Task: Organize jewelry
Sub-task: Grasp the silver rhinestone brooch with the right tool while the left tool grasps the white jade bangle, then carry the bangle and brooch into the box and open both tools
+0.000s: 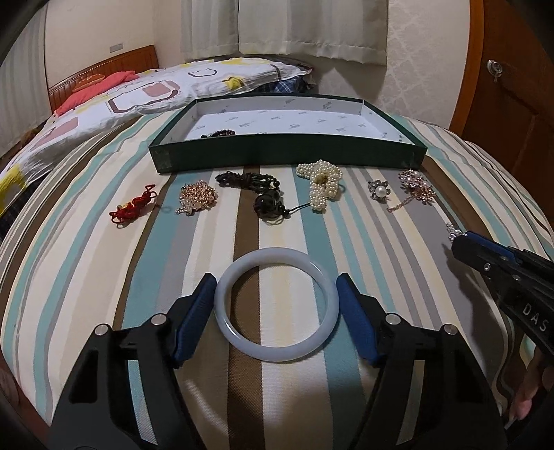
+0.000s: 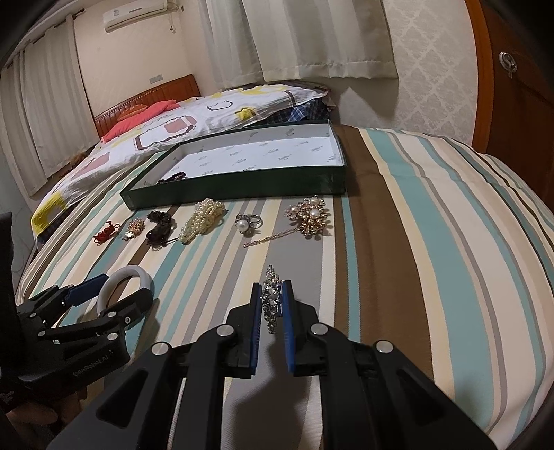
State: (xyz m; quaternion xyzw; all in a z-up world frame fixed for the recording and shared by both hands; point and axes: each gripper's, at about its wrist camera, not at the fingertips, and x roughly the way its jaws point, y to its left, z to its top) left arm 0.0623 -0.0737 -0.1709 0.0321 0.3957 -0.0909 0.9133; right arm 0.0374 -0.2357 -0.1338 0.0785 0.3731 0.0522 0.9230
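Striped bedding (image 1: 104, 277) in teal, brown, grey and cream fills both views, with a patterned pillow (image 1: 166, 86), wooden headboard (image 1: 104, 65) and pale curtains (image 1: 277, 27) behind. On the side of the right gripper (image 2: 273, 304), as the left wrist view shows it, the letters "DAS" can be read; the left gripper (image 1: 276, 304) carries small white lettering in the right wrist view, too blurred to read with certainty. The green tray (image 1: 277, 152) has a white lining printed with a small repeated mark that is too small to read.

A pale bangle (image 1: 276, 309) lies flat on the bedding between the left gripper's blue pads (image 1: 194, 311), at 12 o'clock from the camera. The jaws stand spread around it; the left pad looks to be touching the rim, the right pad just beside it, and no firm pinch can be told.

The right gripper is pressed together on a rhinestone piece (image 2: 271, 301), which stands up between the pads and pokes past the tips toward 12 o'clock.

Beyond, in front of the tray, lie a red cord knot (image 1: 133, 206), a rose-gold chain heap (image 1: 197, 199), black beads (image 1: 256, 190), a pearl bundle (image 1: 322, 183), a pearl ring (image 1: 379, 190) and a pearl brooch (image 2: 310, 216). Dark beads (image 1: 218, 133) lie in the tray at its near left corner.
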